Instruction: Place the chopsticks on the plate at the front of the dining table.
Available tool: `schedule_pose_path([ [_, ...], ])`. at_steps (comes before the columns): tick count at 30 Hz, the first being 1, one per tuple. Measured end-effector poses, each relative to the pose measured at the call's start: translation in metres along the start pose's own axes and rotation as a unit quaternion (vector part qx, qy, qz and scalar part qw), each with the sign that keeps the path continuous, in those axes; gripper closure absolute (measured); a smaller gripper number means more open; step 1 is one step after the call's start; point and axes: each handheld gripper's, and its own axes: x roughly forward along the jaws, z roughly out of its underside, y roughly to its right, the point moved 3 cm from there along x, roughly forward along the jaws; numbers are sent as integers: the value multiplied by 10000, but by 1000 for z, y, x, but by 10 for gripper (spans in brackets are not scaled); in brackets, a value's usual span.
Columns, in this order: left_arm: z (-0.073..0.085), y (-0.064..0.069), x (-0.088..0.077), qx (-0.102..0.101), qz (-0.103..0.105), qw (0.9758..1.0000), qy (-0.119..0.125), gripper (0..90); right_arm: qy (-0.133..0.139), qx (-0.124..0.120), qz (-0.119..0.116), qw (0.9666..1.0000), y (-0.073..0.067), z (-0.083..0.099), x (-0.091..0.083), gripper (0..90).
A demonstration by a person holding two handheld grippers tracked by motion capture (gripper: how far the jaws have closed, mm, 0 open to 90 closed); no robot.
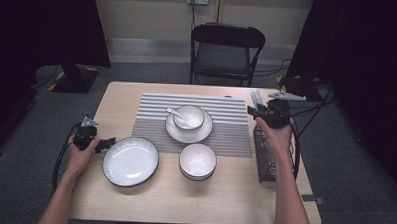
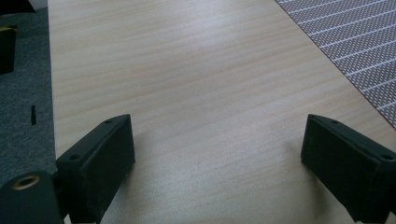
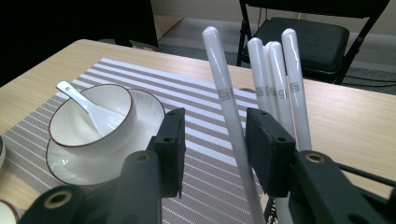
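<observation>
Wooden bench (image 1: 233, 198): our right tool (image 3: 215, 149), half-closed around one chopstick (image 3: 229, 112), should clamp squarely; left tool (image 2: 215, 163) wide, empty.

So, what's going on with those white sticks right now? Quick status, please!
Right gripper open around one white chopstick, pads not yet pressing. Left gripper open over bare table. Other chopsticks crowd beside it in the wire basket.
</observation>
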Motion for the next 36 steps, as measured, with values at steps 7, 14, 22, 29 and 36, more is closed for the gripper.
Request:
schedule_pose_path([
  [7,0,0,0,-3,-6,10000,0,93,44,-97,-40,9999,-4,-1,-7,698],
  [14,0,0,0,-9,-1,10000,2,92,11,-116,-6,9999,-1,7,-9,757],
  [22,0,0,0,-5,-2,10000,-2,92,-183,-99,85,9997,3,14,-9,744],
  [29,0,0,0,-4,-1,10000,0,92,-209,-66,187,9996,5,14,-10,795],
  [36,0,0,0,1,-6,10000,-2,92,97,-69,250,9996,8,9,-17,828],
])
